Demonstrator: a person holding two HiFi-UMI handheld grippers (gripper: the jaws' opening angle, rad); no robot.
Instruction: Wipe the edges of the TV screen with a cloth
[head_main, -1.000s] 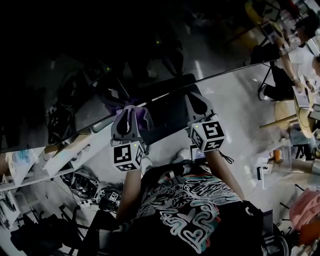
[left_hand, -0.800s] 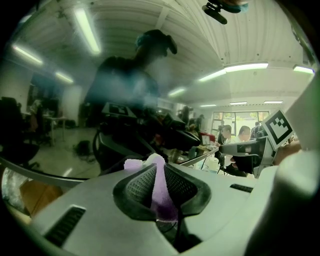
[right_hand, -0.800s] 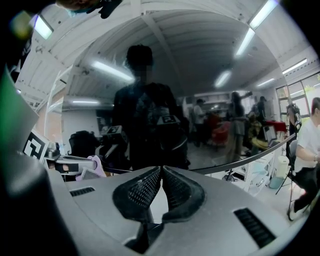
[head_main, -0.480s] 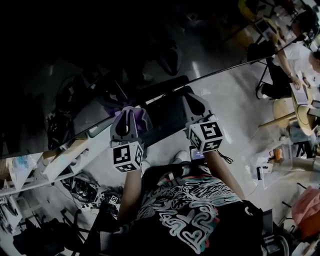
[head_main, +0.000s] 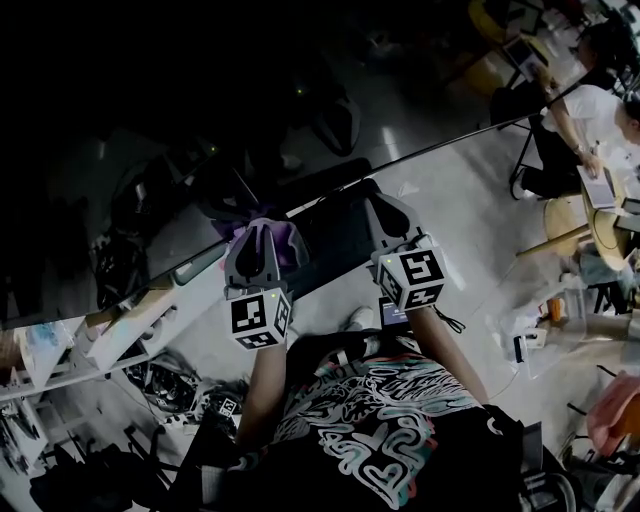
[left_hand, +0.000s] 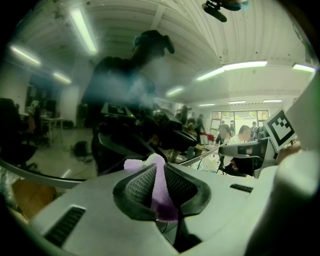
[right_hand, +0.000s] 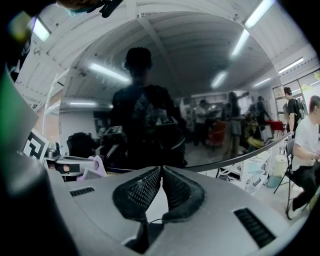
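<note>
The TV screen (head_main: 200, 120) is a dark, glossy panel that fills the upper left of the head view; its lower edge runs slantwise up to the right. My left gripper (head_main: 262, 228) is at that lower edge, shut on a purple cloth (head_main: 285, 238). In the left gripper view the cloth (left_hand: 160, 185) is pinched between the ribbed pads of the left gripper (left_hand: 159, 167), its tuft close to the screen (left_hand: 75, 100). My right gripper (head_main: 378, 195) is further right along the edge. In the right gripper view the right gripper (right_hand: 161, 170) is shut with nothing in it, facing the screen (right_hand: 150, 100).
A white stand (head_main: 150, 310) lies under the screen at the left, with cables and gear (head_main: 190, 390) on the floor below. At the far right a person (head_main: 590, 125) sits at a round table (head_main: 610, 225). The floor (head_main: 470, 200) lies beyond the screen's edge.
Both grippers stay at the screen's lower edge, shifted only slightly down in the head view. The cloth remains held in the left gripper.
</note>
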